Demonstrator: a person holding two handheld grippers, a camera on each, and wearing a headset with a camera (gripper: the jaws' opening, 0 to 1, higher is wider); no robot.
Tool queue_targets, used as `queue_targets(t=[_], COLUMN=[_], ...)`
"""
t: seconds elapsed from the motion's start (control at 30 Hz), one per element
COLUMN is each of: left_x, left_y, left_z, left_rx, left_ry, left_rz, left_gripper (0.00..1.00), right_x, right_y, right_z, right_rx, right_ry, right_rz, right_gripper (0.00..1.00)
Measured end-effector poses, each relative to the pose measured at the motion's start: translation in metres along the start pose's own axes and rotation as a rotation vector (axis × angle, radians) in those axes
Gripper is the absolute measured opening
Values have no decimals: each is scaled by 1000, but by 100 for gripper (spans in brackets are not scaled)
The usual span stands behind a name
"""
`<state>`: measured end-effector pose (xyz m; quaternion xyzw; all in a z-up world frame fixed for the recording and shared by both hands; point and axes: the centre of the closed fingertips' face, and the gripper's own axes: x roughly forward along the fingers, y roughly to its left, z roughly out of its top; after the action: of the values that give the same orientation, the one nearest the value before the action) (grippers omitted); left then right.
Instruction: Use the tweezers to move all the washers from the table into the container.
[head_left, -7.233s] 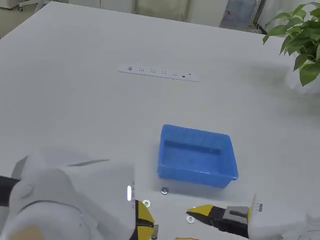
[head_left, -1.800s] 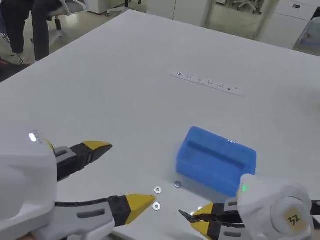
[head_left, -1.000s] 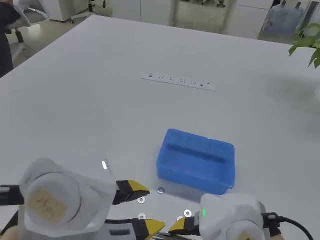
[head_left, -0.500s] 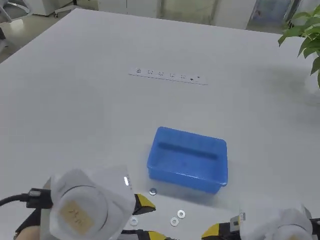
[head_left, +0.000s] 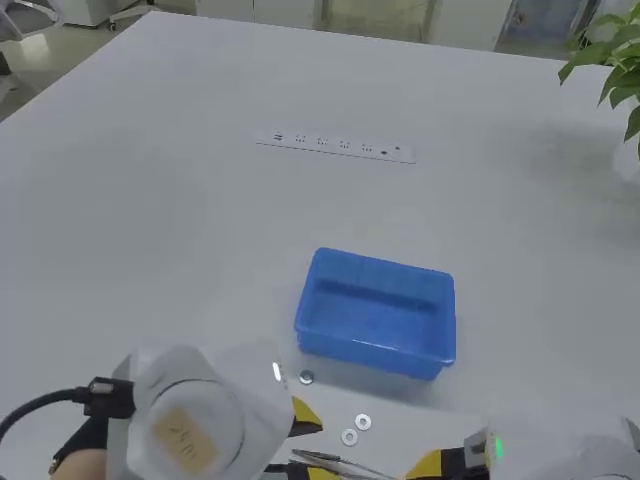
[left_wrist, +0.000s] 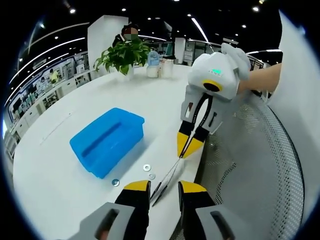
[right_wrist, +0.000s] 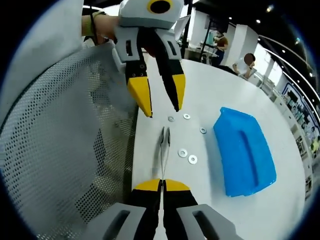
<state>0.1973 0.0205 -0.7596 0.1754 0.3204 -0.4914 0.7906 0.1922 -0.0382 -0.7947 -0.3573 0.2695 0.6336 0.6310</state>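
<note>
A blue container (head_left: 375, 315) stands on the white table (head_left: 200, 220). Several small washers lie in front of it, two close together (head_left: 355, 430) and one nearer the container (head_left: 306, 377). My right gripper (right_wrist: 162, 185) is shut on the metal tweezers (right_wrist: 163, 145), which point toward the left gripper (right_wrist: 161, 111). The washers (right_wrist: 187, 156) lie just right of the tweezers' tips. My left gripper (left_wrist: 164, 187) is open, with the tweezers (left_wrist: 167, 180) reaching between its jaws and the right gripper (left_wrist: 187, 150) behind them. In the head view the tweezers (head_left: 335, 462) lie low between both grippers.
A white power strip (head_left: 335, 146) lies farther back on the table. A potted plant (head_left: 605, 70) stands at the far right. A grey mesh chair back (left_wrist: 245, 155) sits close by the table's near edge. A person is in the background.
The tweezers have come into the head view at the bottom, between the two grippers. The left gripper has shifted slightly right. The washers and container have stayed put.
</note>
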Motion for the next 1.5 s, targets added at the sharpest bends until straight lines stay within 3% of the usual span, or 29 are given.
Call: queue_targets(t=[0.17, 0.4, 0.57, 0.77, 1.17, 1.37, 1.5], left_x=[-5, -10, -12, -13, -18, -20, -21], left_y=[-5, -15, -24, -20, -12, -13, -14], left_z=[7, 17, 21, 15, 10, 7, 6], left_rx=[28, 71, 96, 107, 135, 158, 172], left_ry=[-17, -43, -57, -46, -34, -13, 2], left_rz=[-12, -38, -74, -62, -57, -68, -78], left_gripper=[17, 13, 11, 3, 0, 0, 0], right_x=[-19, -33, -30, -20, -12, -10, 7], right_y=[1, 6, 8, 7, 5, 1, 3], right_z=[29, 65, 85, 100, 107, 89, 76], right_rx=[-45, -63, -80, -95, -88, -13, 15], right_ry=[-43, -93, -121, -142, -164, -150, -133], right_rz=[-6, 21, 39, 60, 77, 63, 84], right_gripper=[0, 0, 0, 0, 0, 5, 11])
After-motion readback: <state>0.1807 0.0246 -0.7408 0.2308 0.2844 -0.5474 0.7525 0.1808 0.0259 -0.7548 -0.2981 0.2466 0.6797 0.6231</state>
